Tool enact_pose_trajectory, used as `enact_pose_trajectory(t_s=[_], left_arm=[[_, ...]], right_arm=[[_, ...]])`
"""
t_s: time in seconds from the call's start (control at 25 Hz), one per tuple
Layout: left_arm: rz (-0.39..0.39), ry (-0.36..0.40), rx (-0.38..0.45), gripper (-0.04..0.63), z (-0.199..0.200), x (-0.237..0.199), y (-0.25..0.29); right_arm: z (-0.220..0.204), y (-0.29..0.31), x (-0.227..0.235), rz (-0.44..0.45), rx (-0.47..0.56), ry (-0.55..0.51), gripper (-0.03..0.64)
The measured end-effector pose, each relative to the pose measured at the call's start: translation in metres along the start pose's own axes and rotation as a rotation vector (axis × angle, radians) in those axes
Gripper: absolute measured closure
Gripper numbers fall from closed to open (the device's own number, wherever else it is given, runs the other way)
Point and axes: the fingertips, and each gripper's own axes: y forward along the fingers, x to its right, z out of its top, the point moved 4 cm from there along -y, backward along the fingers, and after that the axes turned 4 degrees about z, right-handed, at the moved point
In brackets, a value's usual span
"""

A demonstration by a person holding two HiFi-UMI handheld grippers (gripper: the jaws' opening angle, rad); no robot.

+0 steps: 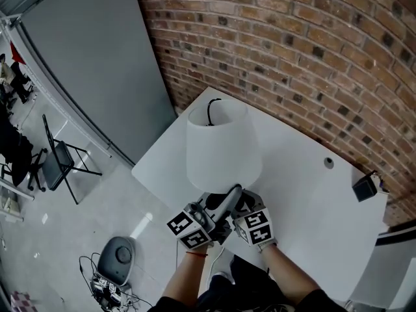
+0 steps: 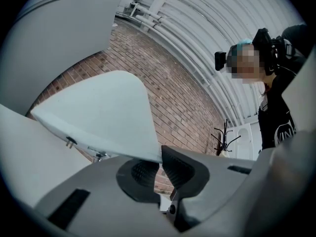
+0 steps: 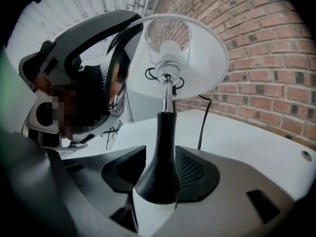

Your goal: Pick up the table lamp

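The table lamp stands near the front edge of the white table [image 1: 305, 207], its white shade [image 1: 223, 145] hiding the stem in the head view. My left gripper [image 1: 234, 190] reaches up to the shade's lower rim. In the left gripper view that gripper [image 2: 159, 164] is shut on the thin edge of the shade [image 2: 98, 112]. My right gripper [image 1: 247, 207] sits low beside it. In the right gripper view its jaws [image 3: 160, 177] stand wide open around the lamp's black cone base [image 3: 160, 152], under the chrome stem [image 3: 169, 95] and shade [image 3: 207, 58].
The lamp's black cord [image 1: 211, 109] runs toward the brick wall [image 1: 312, 57]. A cable hole [image 1: 328, 163] and a black box [image 1: 365, 187] are at the table's right. On the floor to the left stand a folding chair [image 1: 62, 155] and a grey round device [image 1: 119, 257].
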Motion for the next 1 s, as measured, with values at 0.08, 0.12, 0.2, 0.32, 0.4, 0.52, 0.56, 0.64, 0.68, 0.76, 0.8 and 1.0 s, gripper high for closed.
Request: enact_pose_trajectory(t_s=[0.08,0.12,0.2,0.32,0.4,0.52,0.56,0.64,0.68,0.76,0.8,1.0], left_arm=[[0.005,0.004,0.003,0.571,0.002,-0.002,0.003],[0.005,0.007,0.002,0.571,0.002,-0.004,0.005],[0.0,0.012,-0.003,0.571,0.002,-0.005,0.009],[0.006,0.017,-0.005,0.571,0.003,-0.007,0.012],[0.014,0.019,-0.005,0.571,0.004,-0.01,0.014],[0.022,0.016,-0.001,0.571,0.006,-0.013,0.016],[0.025,0.015,0.0,0.571,0.007,-0.014,0.017],[0.03,0.012,0.004,0.571,0.008,-0.016,0.018],[0.033,0.01,0.007,0.571,0.009,-0.018,0.018],[0.04,0.007,0.012,0.571,0.011,-0.02,0.017],[0.043,0.005,0.013,0.571,0.012,-0.021,0.018],[0.053,0.001,0.021,0.569,0.013,-0.024,0.019]], right_arm=[[0.0,0.005,0.001,0.005,-0.011,-0.009,0.454],[0.001,0.008,0.003,0.004,-0.014,-0.013,0.454],[0.002,0.012,0.006,0.004,-0.026,-0.012,0.454],[0.005,0.016,0.006,0.014,-0.045,-0.002,0.454],[0.006,0.02,0.007,0.019,-0.052,0.0,0.454],[0.006,0.024,0.01,0.021,-0.06,0.006,0.454],[0.006,0.025,0.011,0.02,-0.062,0.008,0.454],[0.007,0.028,0.012,0.021,-0.066,0.013,0.454],[0.008,0.029,0.012,0.023,-0.068,0.016,0.454],[0.009,0.031,0.012,0.03,-0.074,0.022,0.454],[0.01,0.032,0.011,0.033,-0.077,0.025,0.454],[0.01,0.035,0.013,0.045,-0.094,0.032,0.454]])
